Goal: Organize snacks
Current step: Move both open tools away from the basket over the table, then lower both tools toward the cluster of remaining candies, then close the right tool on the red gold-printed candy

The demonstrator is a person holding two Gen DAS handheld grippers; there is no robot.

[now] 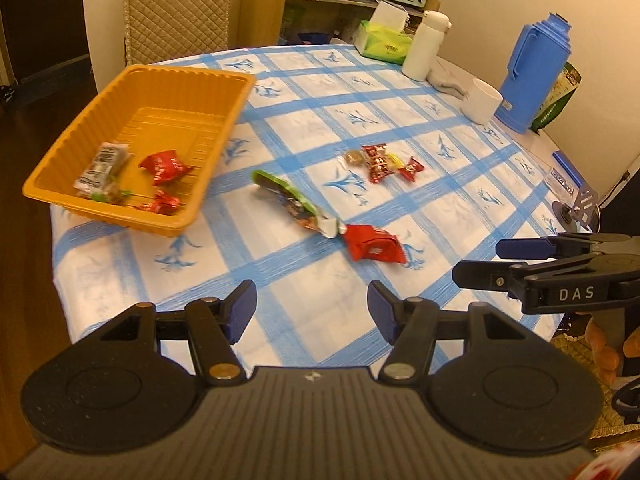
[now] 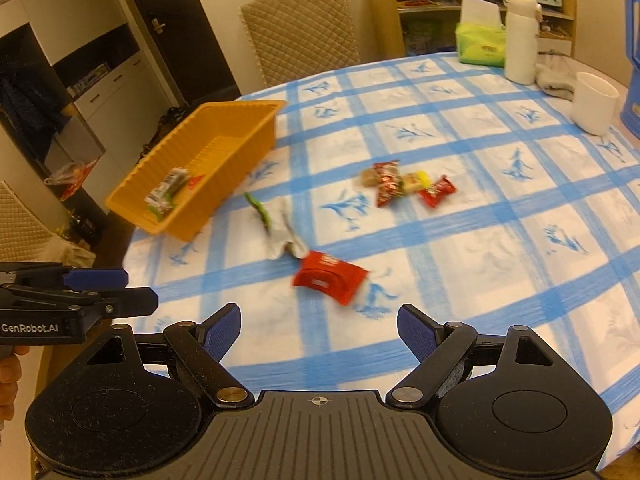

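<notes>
An orange tray [image 1: 72,136] [image 2: 244,136] sits at the table's left edge with several wrapped snacks in it, among them a red packet [image 1: 166,166]. On the cloth lie a red packet [image 1: 374,244] [image 2: 330,276], a long green wrapper [image 1: 294,200] [image 2: 276,228] and a cluster of small sweets [image 1: 384,162] [image 2: 404,184]. My left gripper [image 1: 312,306] hovers open over the near table edge, nothing between its fingers. My right gripper [image 2: 320,330] is open too, empty, just short of the red packet. Each gripper shows side-on in the other's view.
At the back right stand a white bottle [image 1: 424,46], a white cup [image 1: 482,100], a blue thermos jug [image 1: 534,72] and a green tissue pack [image 1: 384,40]. A padded chair [image 1: 178,8] stands behind the tray. The checked tablecloth [image 1: 304,112] covers a round table.
</notes>
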